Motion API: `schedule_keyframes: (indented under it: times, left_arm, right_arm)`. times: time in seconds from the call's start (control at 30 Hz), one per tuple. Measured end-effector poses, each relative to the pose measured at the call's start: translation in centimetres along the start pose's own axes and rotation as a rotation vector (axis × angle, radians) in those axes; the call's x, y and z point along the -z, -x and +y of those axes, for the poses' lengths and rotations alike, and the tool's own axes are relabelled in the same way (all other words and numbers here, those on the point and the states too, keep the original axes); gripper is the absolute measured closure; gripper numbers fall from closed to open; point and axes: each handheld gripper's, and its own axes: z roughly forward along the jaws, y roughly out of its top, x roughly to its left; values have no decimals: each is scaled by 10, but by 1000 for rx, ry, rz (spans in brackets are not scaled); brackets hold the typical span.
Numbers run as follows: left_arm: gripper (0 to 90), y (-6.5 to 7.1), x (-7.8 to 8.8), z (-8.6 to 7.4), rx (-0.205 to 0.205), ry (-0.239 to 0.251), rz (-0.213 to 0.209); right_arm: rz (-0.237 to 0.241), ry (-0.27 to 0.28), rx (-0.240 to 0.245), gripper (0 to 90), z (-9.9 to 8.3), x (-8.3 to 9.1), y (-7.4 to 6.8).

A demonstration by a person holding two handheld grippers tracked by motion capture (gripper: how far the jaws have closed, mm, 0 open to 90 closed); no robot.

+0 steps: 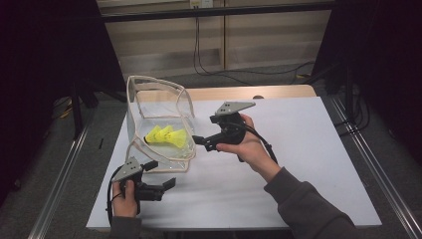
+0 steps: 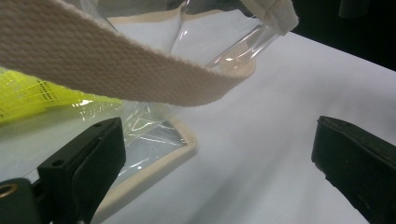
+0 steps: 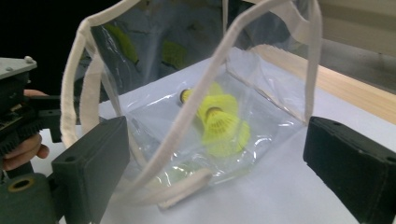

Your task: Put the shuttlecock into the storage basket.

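Clear plastic bag (image 1: 159, 119), cream webbing trim and handles, centre-left of the white table (image 1: 298, 149); three yellow shuttlecocks (image 1: 166, 136), mesh-skirted, already inside. Loading appears done; lifting or closing likely remains. Left gripper (image 1: 169, 183) and right gripper (image 1: 198, 140): jaws spread, empty.

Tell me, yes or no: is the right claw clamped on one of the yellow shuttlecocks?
No. In the right gripper view the right claw stands wide open outside the clear bag, and the yellow shuttlecocks lie inside it, untouched.
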Motion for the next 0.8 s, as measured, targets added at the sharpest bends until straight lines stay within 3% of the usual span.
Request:
schedule_keyframes:
  times: [0.33, 0.8]
  left_arm:
    - [31, 0, 0, 0, 0, -3, 5]
    - [31, 1, 0, 0, 1, -1, 7]
  right_arm:
    - [-13, 2, -30, 66, -21, 13, 15]
    - [-33, 11, -43, 64, -43, 29, 24]
